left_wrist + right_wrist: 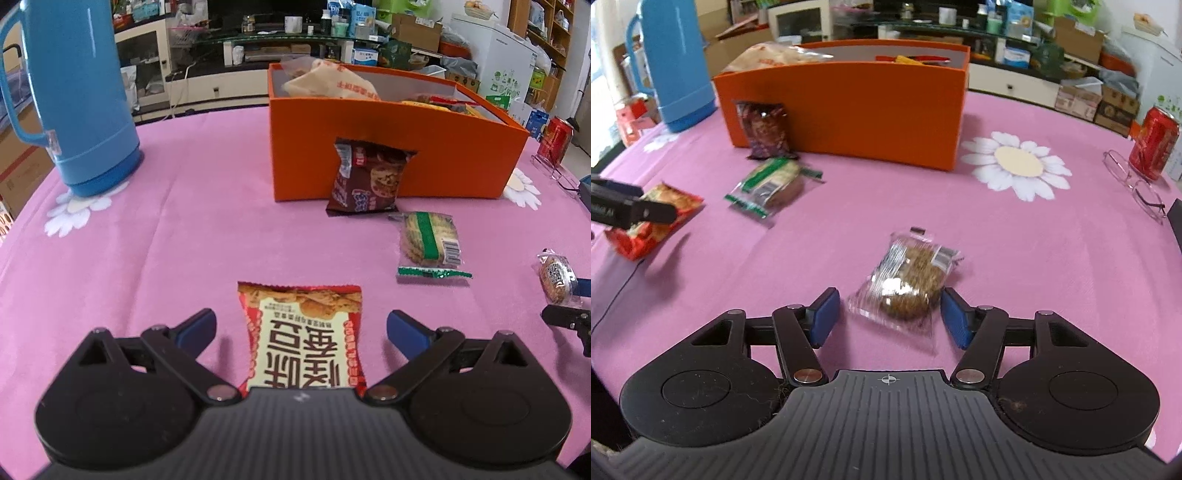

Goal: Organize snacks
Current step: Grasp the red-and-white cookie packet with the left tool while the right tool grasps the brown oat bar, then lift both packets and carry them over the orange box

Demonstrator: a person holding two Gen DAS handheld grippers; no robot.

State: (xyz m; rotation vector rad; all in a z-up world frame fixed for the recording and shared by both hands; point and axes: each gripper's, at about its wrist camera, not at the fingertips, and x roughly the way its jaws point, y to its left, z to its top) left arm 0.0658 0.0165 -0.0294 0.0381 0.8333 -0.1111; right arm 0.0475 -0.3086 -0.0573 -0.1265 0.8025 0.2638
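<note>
Closing on these packets works best if you lower each claw until its blue pads straddle the packet's middle, then squeeze gently so the wrapper crumples without slipping, and lift clear before carrying it to the orange box at the far side of the desk. Your left claw is spread wide around the red-and-cream snack bag lying flat near you, touching nothing that I can see. Your right claw is likewise spread, its pads flanking the clear-wrapped cookie just beside them, gripping nothing yet.
</note>
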